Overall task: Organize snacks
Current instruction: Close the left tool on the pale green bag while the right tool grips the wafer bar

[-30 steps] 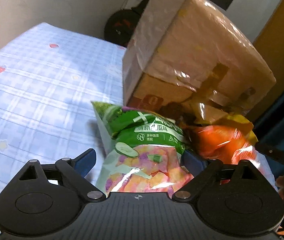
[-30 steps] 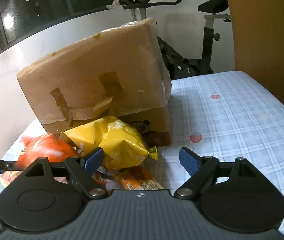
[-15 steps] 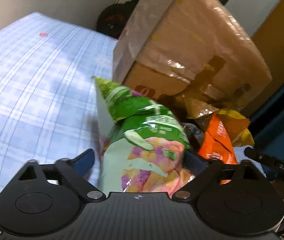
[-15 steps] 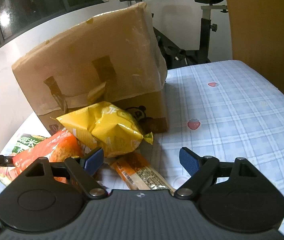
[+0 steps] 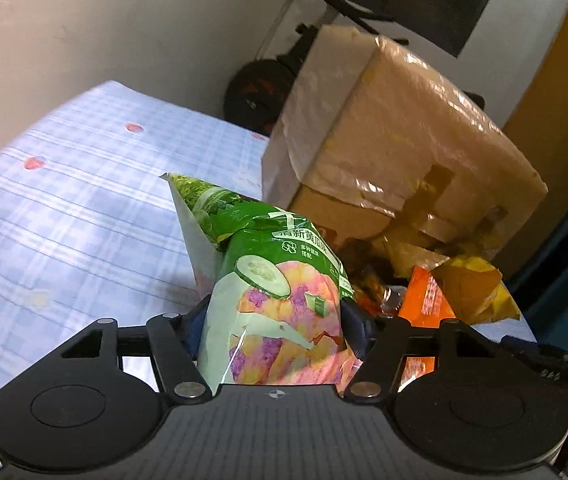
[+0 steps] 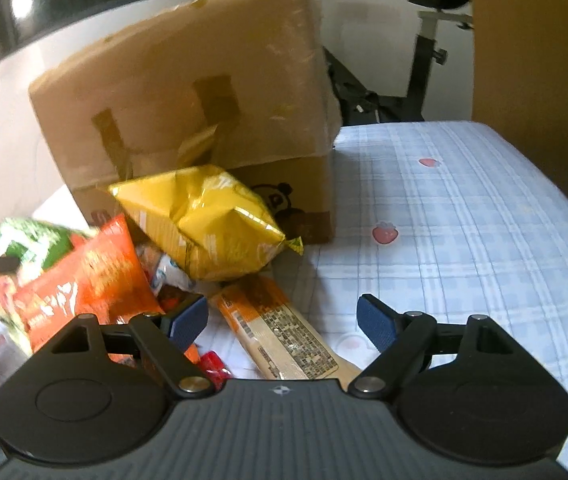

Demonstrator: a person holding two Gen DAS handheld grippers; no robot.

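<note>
Through the left wrist view, our left hand-held gripper (image 5: 274, 320) is clamped on the green snack bag (image 5: 272, 280), both pads pressed into its glossy, crinkled sides. The bag stands upright, its long axis running up and away toward the tape-wrapped cardboard box (image 5: 395, 152) beyond. Left of it the checked bedsheet (image 5: 64, 208) lies bare out to its far edge. Right of it an orange packet (image 5: 425, 300) and a yellow bag (image 5: 471, 288) crowd the box's base.

Through the right wrist view, our right hand-held gripper (image 6: 282, 320) is spread wide, holding nothing. A flat orange bar wrapper (image 6: 280, 328) lies between the fingers, long axis slanting near-right to far-left. The puffy yellow bag (image 6: 204, 224) leans on the box (image 6: 188, 92); open sheet (image 6: 463, 232) stretches right.
</note>
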